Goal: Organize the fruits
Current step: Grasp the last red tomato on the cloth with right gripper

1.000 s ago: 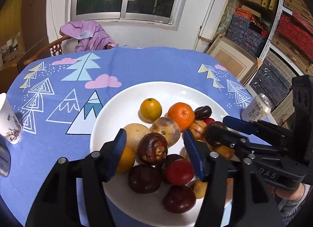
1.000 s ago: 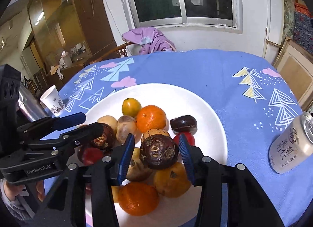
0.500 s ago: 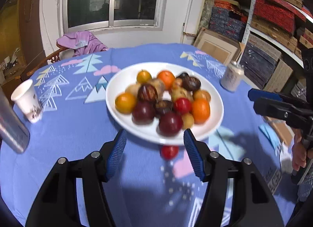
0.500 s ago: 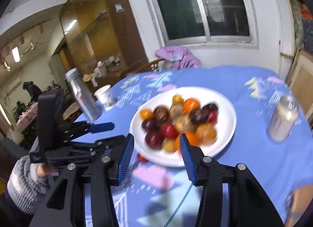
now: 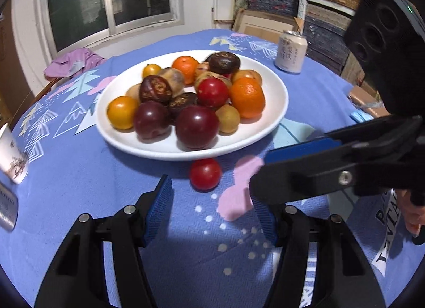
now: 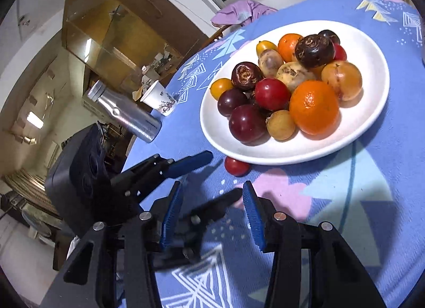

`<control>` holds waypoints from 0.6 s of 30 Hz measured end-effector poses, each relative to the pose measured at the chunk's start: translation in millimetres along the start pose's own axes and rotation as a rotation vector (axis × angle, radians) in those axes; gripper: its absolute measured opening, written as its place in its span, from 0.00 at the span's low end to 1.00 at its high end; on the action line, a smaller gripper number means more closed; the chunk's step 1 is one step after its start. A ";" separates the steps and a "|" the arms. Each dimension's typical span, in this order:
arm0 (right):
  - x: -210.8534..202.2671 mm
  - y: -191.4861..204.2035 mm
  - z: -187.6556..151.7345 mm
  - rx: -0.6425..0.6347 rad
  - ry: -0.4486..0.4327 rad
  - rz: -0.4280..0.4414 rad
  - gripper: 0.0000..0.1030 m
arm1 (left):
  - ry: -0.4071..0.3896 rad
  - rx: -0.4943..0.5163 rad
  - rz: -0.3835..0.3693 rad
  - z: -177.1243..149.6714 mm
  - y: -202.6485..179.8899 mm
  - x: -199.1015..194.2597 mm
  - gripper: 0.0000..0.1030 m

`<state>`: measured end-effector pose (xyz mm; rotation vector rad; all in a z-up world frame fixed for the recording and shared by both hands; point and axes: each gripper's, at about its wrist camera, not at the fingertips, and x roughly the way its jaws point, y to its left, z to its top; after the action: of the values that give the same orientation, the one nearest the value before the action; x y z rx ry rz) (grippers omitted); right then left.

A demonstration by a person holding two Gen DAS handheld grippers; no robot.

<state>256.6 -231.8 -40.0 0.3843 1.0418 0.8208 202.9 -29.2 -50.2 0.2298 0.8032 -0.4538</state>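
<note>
left gripper (image 5: 211, 208): jaws apart, empty
right gripper (image 6: 212, 213): jaws apart, empty
red fruit (image 5: 205, 177): on tablecloth (image 5: 79, 201), just ahead of left jaws, at near rim of white plate (image 5: 279, 111)
axis: round, none to tell
change: both grippers now back off the plate; a second ago over the fruit pile

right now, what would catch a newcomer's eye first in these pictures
The white plate heaped with oranges, dark plums and brown fruit sits mid-table on the blue patterned cloth. One small red fruit lies alone on the cloth, just off the plate's near rim. Both blue-padded tongs, left and right, hang open and empty before it.
</note>
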 end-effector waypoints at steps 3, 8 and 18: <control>11.2 -1.6 7.9 0.022 0.009 -0.009 0.45 | 0.011 0.027 -0.028 2.8 -3.7 5.0 0.58; 26.2 -5.6 15.8 0.049 0.019 -0.036 0.45 | 0.025 0.041 -0.040 7.1 -6.3 11.3 0.58; 40.6 -35.6 20.8 0.243 0.022 0.053 0.45 | 0.055 0.000 -0.058 9.6 2.1 18.1 0.58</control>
<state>299.7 -222.5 -77.4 0.6123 1.1599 0.7487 221.0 -36.3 -56.9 0.2202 0.8655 -0.5038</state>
